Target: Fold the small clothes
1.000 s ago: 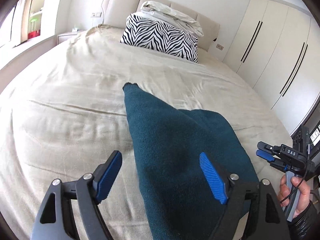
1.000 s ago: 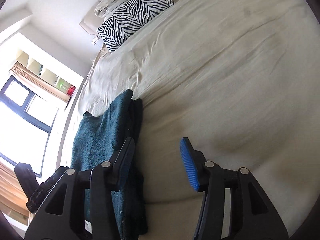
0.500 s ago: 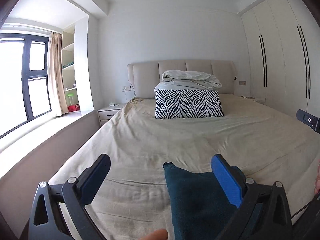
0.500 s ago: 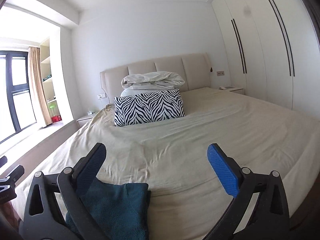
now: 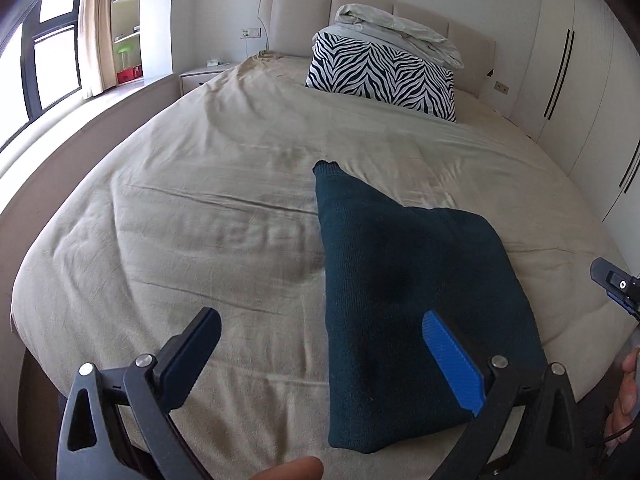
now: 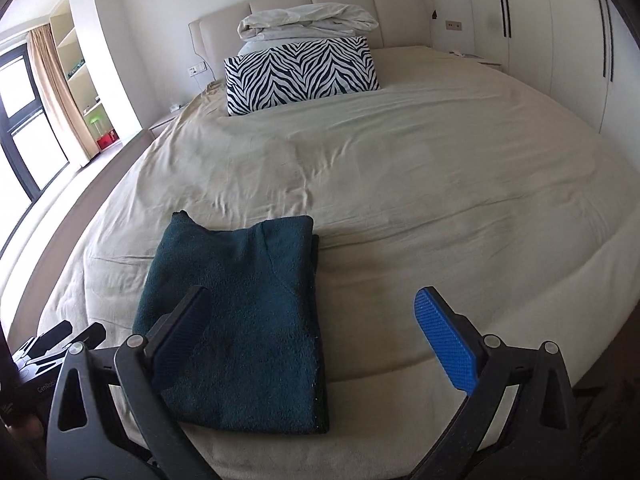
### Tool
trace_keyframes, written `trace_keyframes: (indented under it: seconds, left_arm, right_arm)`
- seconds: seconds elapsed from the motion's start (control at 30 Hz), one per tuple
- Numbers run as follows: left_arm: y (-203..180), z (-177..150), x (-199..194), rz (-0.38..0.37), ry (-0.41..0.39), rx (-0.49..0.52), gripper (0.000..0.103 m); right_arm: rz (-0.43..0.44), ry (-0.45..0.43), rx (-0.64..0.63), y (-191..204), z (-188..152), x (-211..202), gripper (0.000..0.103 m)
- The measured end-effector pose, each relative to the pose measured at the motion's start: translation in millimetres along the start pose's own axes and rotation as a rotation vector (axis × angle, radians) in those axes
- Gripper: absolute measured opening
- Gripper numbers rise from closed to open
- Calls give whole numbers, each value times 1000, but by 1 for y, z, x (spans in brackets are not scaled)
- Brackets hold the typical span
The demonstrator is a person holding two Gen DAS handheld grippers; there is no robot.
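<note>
Left wrist view: a dark teal knitted garment (image 5: 400, 280) is shown lying flat on the beige bed cover (image 5: 200, 220), close to the foot edge of the bed and toward its right-hand half. The left gripper (image 5: 320, 364) is held above the foot edge with its jaws spread wide and nothing between them; the blue-padded finger (image 5: 452, 364) is seen over the garment, while the dark finger (image 5: 192, 356) is seen over bare cover, so the garment's left edge falls between the two.

Right wrist view: the same garment (image 6: 240, 300) is seen already doubled into a rough rectangle, with stacked layers visible along its right side. Its long axis is directed from the foot edge toward the headboard, where a zebra-print pillow (image 6: 300, 74) is placed under a bundled pale duvet (image 6: 308, 20). The right gripper (image 6: 312, 328) is likewise released and empty; the garment lies to the left of its centre line, under the dark finger (image 6: 180, 336), and the blue finger (image 6: 444, 340) is over bare cover.

Both grippers are judged about equally near. The near short edge at the foot is judged the likeliest grasp line, each corner being taken by the gripper on its side, should a further fold toward the headboard be intended. Whether either gripper touches the fabric cannot be determined.
</note>
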State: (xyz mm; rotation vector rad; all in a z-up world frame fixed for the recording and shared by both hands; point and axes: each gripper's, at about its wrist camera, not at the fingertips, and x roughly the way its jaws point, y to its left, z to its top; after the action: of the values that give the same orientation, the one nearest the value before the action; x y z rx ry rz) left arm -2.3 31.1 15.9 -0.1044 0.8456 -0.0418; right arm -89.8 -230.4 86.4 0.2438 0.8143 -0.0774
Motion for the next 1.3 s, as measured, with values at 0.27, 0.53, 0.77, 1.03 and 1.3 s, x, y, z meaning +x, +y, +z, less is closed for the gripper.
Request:
trace_keyframes:
  seconds: [0.27, 0.53, 0.77, 1.03, 1.3]
  left_arm:
    - [7, -12, 21, 40, 57, -6, 103]
    - [8, -16, 26, 55, 63, 2, 103]
    - [9, -16, 28, 51, 67, 6, 103]
    - [8, -17, 28, 54, 69, 10, 103]
    - [6, -18, 29, 57, 70, 15, 103]
  right_arm:
    - [-71, 67, -88, 22, -17, 26, 103]
    - [-88, 112, -168, 39, -35, 40, 103]
    - [-91, 130, -174, 39, -39, 45, 103]
    - [-92, 136, -178, 39, -39, 47, 103]
    - [-93, 144, -175, 40, -40, 50, 103]
